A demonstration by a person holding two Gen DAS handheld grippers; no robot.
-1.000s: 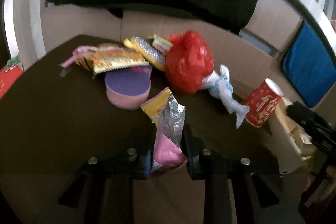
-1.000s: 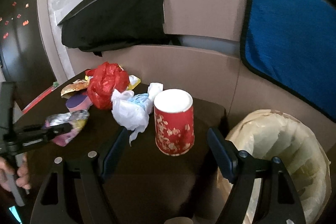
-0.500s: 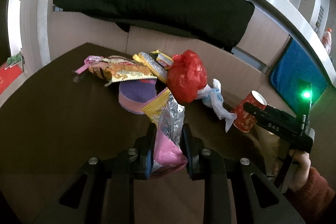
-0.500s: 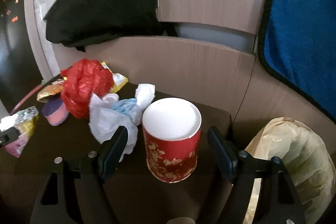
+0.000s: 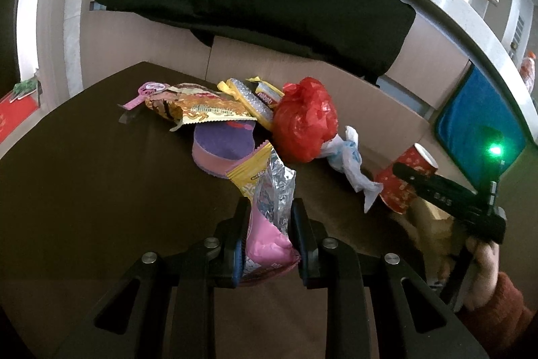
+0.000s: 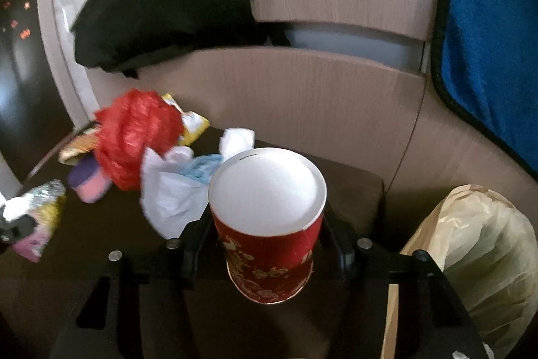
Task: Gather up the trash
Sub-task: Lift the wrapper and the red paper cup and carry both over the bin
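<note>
R gripper [image 6: 267, 246], wide apart a sec ago, has just been closing w/ jaws now against red cup [image 6: 269, 224]; L gripper [image 5: 270, 234] still clamps pink-yellow wrapper [image 5: 267, 211].

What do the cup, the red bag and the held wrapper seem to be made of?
Cup: likely paper, matte white inside, with a printed red wall, a rolled rim and a seam line.
Red bag: thin glossy plastic film, crinkled and slightly translucent.
Wrapper: metallised plastic film, its silver inner face catching light, with printed yellow and pink outside.
</note>
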